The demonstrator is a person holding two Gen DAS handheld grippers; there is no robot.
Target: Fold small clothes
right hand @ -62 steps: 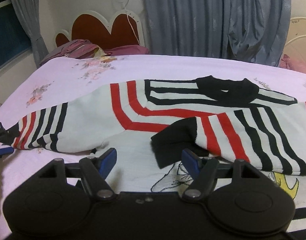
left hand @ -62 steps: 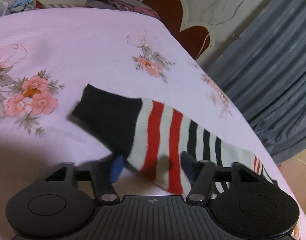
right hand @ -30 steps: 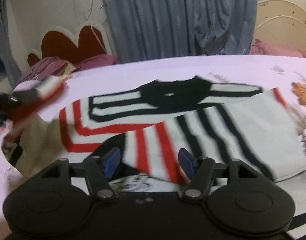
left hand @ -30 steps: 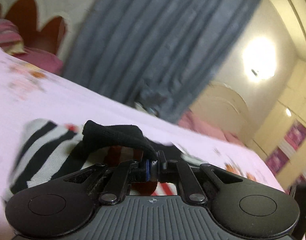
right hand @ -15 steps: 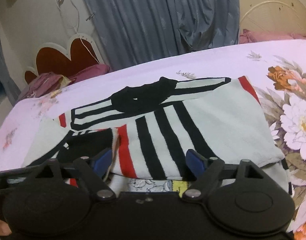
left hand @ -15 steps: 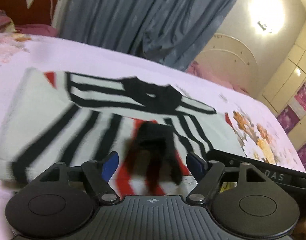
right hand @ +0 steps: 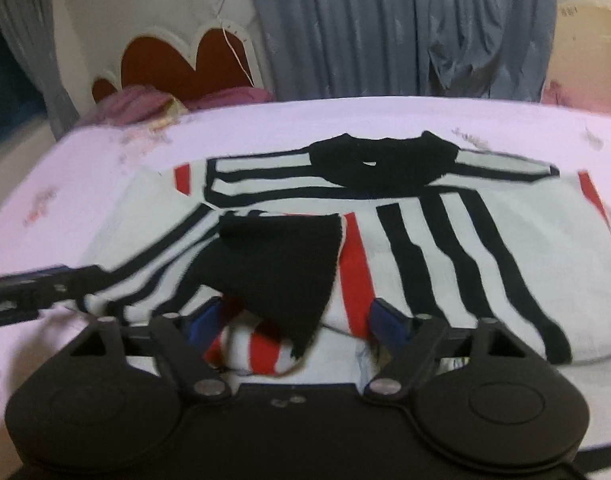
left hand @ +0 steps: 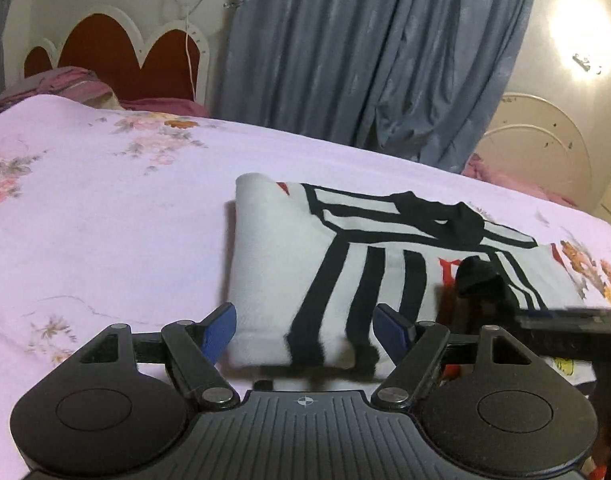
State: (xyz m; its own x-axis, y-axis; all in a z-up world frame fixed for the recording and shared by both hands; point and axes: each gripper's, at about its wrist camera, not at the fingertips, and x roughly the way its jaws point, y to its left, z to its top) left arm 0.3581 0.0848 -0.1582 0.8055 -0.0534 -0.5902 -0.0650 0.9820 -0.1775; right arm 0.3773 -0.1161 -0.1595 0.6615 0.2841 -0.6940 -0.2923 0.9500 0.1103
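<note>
Sweater (right hand: 485, 248) sits mid-bed (left hand: 85, 220), both sleeves folded in; left gripper (left hand: 304, 330) is open and empty at its 6 o'clock hem, right gripper (right hand: 293, 326) has been closing around the black cuff (right hand: 281, 264) without pinching it, so I'd flatten that cuff before folding upward.

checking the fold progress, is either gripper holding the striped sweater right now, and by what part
Neither is. The left gripper is open over a folded-in sleeve; the right gripper has been closing around the black cuff, pads not touching it.
</note>
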